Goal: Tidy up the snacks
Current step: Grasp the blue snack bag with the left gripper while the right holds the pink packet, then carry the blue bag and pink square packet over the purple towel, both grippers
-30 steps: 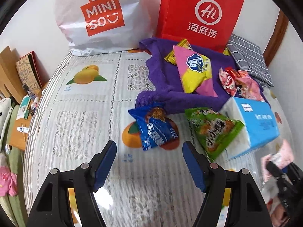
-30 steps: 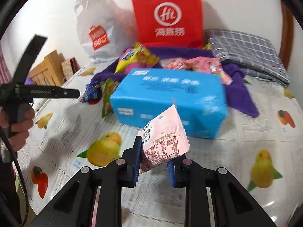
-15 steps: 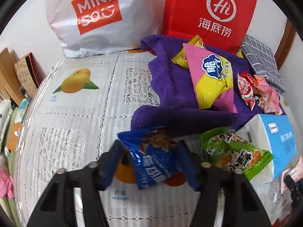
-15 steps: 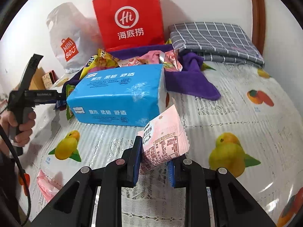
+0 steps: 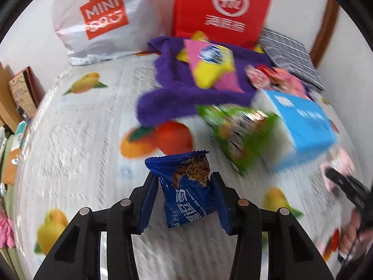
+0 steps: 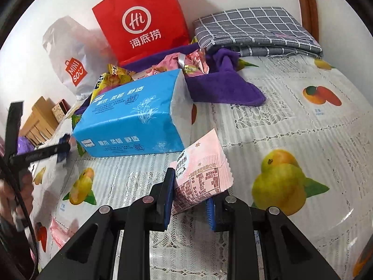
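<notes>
My left gripper (image 5: 184,186) is shut on a blue cookie packet (image 5: 188,186) and holds it above the fruit-print tablecloth (image 5: 93,140). My right gripper (image 6: 190,190) is shut on a pink snack packet (image 6: 200,175), held above the cloth. A green snack bag (image 5: 240,133) leans on a blue tissue pack (image 5: 300,126), also in the right wrist view (image 6: 132,119). A pink-and-yellow snack bag (image 5: 214,67) and small red and pink packets (image 5: 272,79) lie on a purple towel (image 5: 174,93). The left gripper shows at the left edge of the right wrist view (image 6: 46,151).
A red paper bag (image 5: 221,9) and a white Miniso bag (image 5: 100,18) stand against the back wall. A folded grey checked cloth (image 6: 254,30) lies at the back right. Another pink packet (image 6: 60,233) lies near the table's left front. Boxes (image 5: 18,93) sit beyond the left edge.
My left gripper closed on the blue cookie packet and lifted it back off the table. My right gripper, still holding the pink packet, swung rightward.
</notes>
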The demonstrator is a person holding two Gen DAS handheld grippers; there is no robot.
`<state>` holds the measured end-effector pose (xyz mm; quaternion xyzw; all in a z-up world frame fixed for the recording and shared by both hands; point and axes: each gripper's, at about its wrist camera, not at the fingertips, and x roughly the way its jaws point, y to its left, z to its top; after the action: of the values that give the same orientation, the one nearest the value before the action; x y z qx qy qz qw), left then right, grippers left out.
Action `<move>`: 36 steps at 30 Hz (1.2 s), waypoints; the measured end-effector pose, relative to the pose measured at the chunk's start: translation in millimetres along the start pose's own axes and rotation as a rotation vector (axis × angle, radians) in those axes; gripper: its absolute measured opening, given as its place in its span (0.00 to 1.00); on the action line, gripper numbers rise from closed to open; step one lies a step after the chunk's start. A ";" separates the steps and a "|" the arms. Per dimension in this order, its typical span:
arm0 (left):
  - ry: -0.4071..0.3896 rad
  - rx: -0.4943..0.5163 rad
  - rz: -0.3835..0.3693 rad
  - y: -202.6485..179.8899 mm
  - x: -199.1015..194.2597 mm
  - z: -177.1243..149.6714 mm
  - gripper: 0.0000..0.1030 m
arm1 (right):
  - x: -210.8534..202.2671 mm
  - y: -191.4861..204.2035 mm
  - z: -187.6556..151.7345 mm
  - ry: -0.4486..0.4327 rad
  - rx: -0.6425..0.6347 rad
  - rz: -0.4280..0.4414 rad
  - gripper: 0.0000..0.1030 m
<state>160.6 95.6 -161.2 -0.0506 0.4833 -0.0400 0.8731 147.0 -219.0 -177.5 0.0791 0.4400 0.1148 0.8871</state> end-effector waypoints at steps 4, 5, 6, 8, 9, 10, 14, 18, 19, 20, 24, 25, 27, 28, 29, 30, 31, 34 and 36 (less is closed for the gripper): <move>-0.002 0.051 -0.039 -23.7 -9.3 -24.2 0.41 | 0.5 1.7 -0.2 0.002 -0.008 -0.010 0.24; -0.001 0.064 -0.039 -28.5 -9.6 -28.9 0.41 | 0.6 1.8 -0.1 0.003 -0.011 -0.014 0.24; 0.000 0.075 -0.037 -33.2 -9.4 -33.0 0.41 | 0.7 3.3 -0.2 0.004 -0.018 -0.022 0.24; -0.012 0.094 -0.017 -41.5 -10.2 -40.7 0.41 | 0.7 5.3 -0.4 0.005 -0.027 -0.034 0.24; -0.020 0.103 -0.002 -44.1 -10.4 -42.8 0.41 | 0.8 5.6 -0.4 0.008 -0.029 -0.036 0.24; -0.026 0.110 0.010 -46.2 -10.5 -44.6 0.41 | 0.9 5.5 -0.2 0.008 -0.029 -0.037 0.24; -0.032 0.121 0.010 -50.3 -11.0 -47.8 0.48 | 0.8 5.1 -0.4 0.009 -0.026 -0.034 0.24; -0.063 0.145 0.031 -54.0 -10.2 -52.5 0.50 | 0.7 5.2 -0.6 0.008 -0.022 -0.031 0.24; -0.072 0.145 0.032 -54.0 -10.1 -52.9 0.50 | 0.7 5.3 -0.6 0.009 -0.023 -0.032 0.24; -0.080 0.141 0.036 -53.3 -10.7 -53.5 0.45 | 0.8 5.2 -0.6 0.009 -0.023 -0.033 0.24; -0.071 0.080 0.014 -43.5 -14.4 -49.8 0.37 | 0.6 5.4 -0.8 0.009 -0.027 -0.038 0.24; -0.063 0.057 -0.001 -40.1 -15.7 -48.4 0.37 | 0.4 5.0 -0.8 0.008 -0.026 -0.037 0.24; -0.058 0.036 -0.024 -37.4 -18.5 -47.2 0.37 | 0.3 5.5 -0.7 0.008 -0.025 -0.035 0.24; -0.057 0.033 -0.035 -36.7 -20.9 -46.3 0.37 | -0.1 5.4 -0.7 0.007 -0.024 -0.034 0.24; -0.055 0.036 -0.040 -37.1 -22.9 -45.7 0.37 | -0.5 5.2 -0.6 0.005 -0.023 -0.032 0.24; -0.056 0.042 -0.044 -37.9 -26.3 -44.1 0.37 | -1.0 5.0 -0.7 0.003 -0.019 -0.030 0.24; -0.059 0.049 -0.045 -39.1 -29.1 -42.9 0.37 | -2.2 4.8 -1.0 -0.002 -0.016 -0.029 0.24; -0.076 0.083 -0.045 -44.5 -39.6 -35.9 0.37 | -7.2 7.7 -1.4 -0.026 -0.022 -0.034 0.24; -0.090 0.100 -0.046 -48.1 -45.1 -29.9 0.37 | -12.8 13.1 -1.5 -0.043 -0.025 -0.026 0.24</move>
<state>110.4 51.8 -133.0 -0.0199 0.4397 -0.0820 0.8941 136.6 -209.8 -165.5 0.0647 0.4200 0.1073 0.8988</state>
